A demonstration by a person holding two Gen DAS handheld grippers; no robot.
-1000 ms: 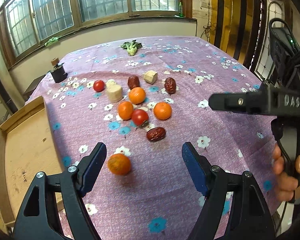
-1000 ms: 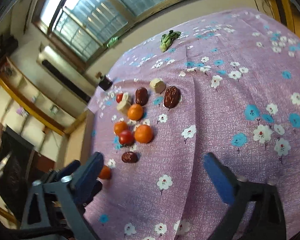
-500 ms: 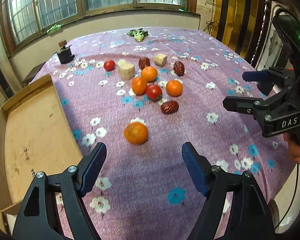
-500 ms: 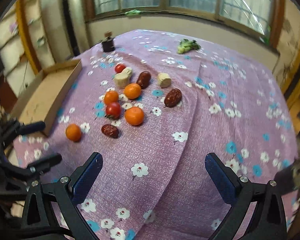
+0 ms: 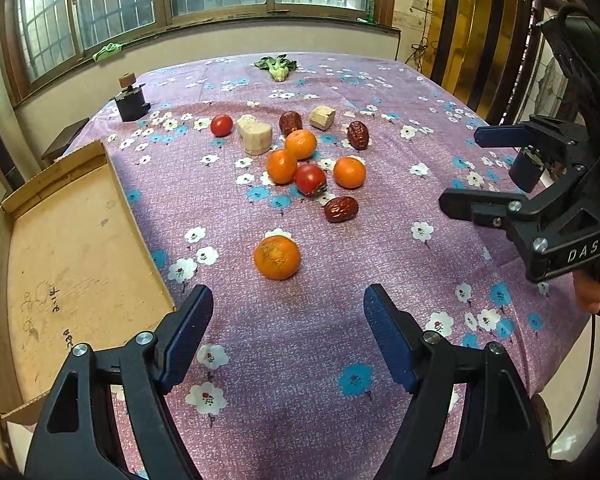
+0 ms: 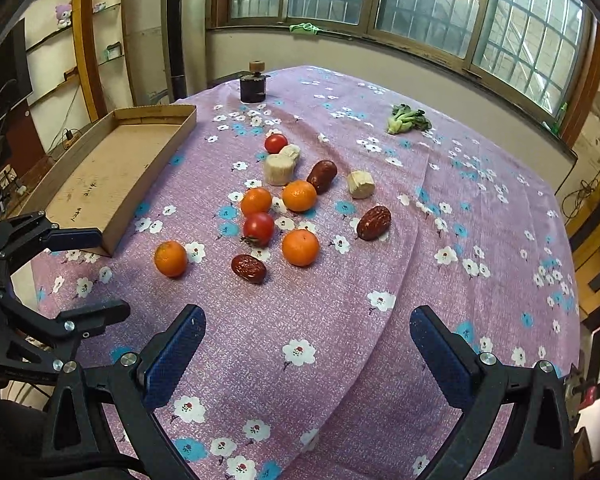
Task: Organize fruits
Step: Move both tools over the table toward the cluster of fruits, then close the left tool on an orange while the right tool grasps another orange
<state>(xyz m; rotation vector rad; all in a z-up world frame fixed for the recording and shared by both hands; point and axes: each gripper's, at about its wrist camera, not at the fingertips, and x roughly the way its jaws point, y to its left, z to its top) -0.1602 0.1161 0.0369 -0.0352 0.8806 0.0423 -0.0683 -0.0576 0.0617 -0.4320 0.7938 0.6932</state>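
Left tool (image 5: 288,320) jaws wide apart, empty (lone orange (image 5: 277,258) just ahead); right tool (image 6: 306,344) likewise.

Matt woven floral cloth (image 5: 284,332) covering the tabletop; rough brown cardboard tray (image 5: 60,264); dimpled orange peel (image 5: 277,258); glossy tomato skin (image 5: 310,179); wrinkled dates (image 5: 341,209).

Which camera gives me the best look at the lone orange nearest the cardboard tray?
Left wrist: the lone orange sits large, just ahead of the open left claw. Right wrist shows it smaller, off left.
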